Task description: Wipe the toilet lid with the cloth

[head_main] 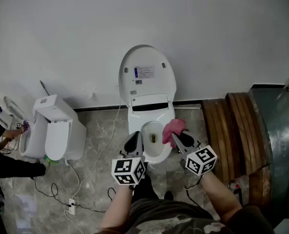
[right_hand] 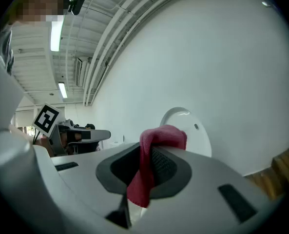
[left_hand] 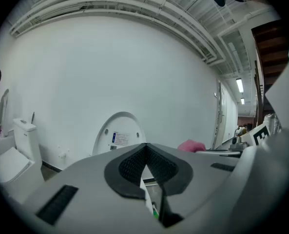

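Crumpled pink cloth (head_main: 172,129) clamped in right gripper (head_main: 182,139), below raised white oval toilet lid (head_main: 146,74); left gripper (head_main: 133,141) closed, empty.

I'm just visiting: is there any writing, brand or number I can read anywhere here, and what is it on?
No text here can be read.
Blue and white sticker on the raised toilet lid: printed lines, too small to read.
Small sticker lower on that lid: too small to read.
Left marker cube and right marker cube: black and white square patterns, no words.
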`<state>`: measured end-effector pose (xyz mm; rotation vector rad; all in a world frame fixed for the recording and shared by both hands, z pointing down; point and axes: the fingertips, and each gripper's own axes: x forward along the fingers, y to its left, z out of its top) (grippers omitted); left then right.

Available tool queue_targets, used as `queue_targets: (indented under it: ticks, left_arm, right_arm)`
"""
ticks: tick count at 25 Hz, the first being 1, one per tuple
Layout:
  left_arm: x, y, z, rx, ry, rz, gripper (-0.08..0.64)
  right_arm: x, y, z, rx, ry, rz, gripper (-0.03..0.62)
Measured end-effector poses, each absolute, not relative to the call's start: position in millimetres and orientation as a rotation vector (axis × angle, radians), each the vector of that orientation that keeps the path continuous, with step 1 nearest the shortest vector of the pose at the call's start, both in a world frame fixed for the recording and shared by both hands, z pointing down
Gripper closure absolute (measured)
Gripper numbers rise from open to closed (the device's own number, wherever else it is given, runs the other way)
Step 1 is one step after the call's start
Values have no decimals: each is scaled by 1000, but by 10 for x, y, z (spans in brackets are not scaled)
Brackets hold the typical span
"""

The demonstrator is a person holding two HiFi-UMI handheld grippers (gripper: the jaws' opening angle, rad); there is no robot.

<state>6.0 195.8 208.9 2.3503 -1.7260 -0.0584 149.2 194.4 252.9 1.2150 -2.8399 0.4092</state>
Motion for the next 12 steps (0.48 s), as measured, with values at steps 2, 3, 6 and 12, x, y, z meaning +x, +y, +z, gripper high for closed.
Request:
queue_targets:
  ticks: [2, 3, 6, 12]
  left_arm:
    - [1, 1792, 2125, 2351, -1715, -56, 554]
    - [-34, 1696, 2135, 2353, -1710, -54, 554]
    - [-166, 1363, 2131, 2367, -1692, -56, 554]
    - [-495, 646, 2131, 2386, -1647, -48, 554]
  right_arm:
    - [1469, 1787, 2554, 1235, -2827, 411, 549]
    - [1450, 1696, 2564, 1246, -2822, 415, 549]
    - [1334, 1390, 2586, 1270, -2809, 430, 549]
    - [1025, 776, 2634, 1318, -2760, 436, 549]
